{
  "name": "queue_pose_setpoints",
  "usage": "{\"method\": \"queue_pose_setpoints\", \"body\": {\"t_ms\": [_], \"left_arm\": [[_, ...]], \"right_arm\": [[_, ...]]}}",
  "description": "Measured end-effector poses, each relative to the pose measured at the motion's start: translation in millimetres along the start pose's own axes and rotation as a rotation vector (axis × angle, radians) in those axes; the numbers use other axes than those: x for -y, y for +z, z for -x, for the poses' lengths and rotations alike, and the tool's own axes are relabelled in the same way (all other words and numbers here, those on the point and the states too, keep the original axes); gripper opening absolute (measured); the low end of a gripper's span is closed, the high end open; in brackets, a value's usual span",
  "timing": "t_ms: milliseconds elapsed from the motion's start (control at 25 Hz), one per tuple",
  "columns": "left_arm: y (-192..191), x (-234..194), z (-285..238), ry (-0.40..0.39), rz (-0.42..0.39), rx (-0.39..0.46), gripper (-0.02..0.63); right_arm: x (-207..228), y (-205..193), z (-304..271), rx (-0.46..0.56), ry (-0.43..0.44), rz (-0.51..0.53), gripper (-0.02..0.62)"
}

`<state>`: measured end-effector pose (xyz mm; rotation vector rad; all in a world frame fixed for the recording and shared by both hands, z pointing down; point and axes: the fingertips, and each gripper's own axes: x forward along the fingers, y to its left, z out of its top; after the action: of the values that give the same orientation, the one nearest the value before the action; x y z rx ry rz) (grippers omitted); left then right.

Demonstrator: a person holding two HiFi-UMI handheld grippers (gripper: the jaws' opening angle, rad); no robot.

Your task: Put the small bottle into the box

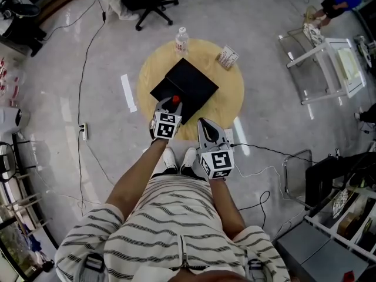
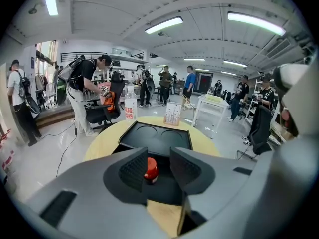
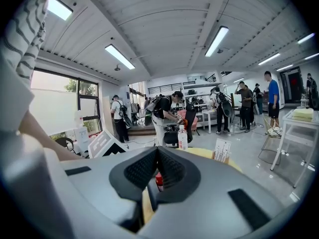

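Observation:
A small bottle with a red cap stands at the near end of the open black box on the round wooden table. My left gripper is open. Its jaws reach either side of the bottle, which sits close to the left pad with a gap to the right pad. In the left gripper view, the box's far half shows two round recesses. My right gripper hovers at the table's near edge, shut with nothing in it.
A clear water bottle and a small printed card stand sit at the table's far edge. An office chair, floor cables and a white trolley surround the table. Several people stand beyond it in the gripper views.

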<state>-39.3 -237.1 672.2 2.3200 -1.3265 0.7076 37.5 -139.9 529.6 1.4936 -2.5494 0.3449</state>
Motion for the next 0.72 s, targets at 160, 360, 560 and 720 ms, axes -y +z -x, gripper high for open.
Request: {"method": "queue_pose_setpoints", "body": {"t_ms": [160,360,560,720], "left_arm": [[-2.1,4.8,7.0,-0.002,-0.007,-0.003,0.149],[4.8,9.0,18.2,-0.002,-0.017,0.045,0.134],[18.3,17.7,35.7,-0.024,-0.020,0.061,0.109],[28.6,21.3,46.2,-0.029,-0.021,0.096,0.088]], "right_arm": [[-1.5,3.4,1.7,0.010,0.002,0.003,0.009],[-2.9,8.6,5.6,0.022,0.008,0.009,0.009],[-3.3,13.8,7.4,0.035,0.013,0.005,0.009],[-1.7,17.6,8.1,0.042,0.015,0.011,0.009]]}}
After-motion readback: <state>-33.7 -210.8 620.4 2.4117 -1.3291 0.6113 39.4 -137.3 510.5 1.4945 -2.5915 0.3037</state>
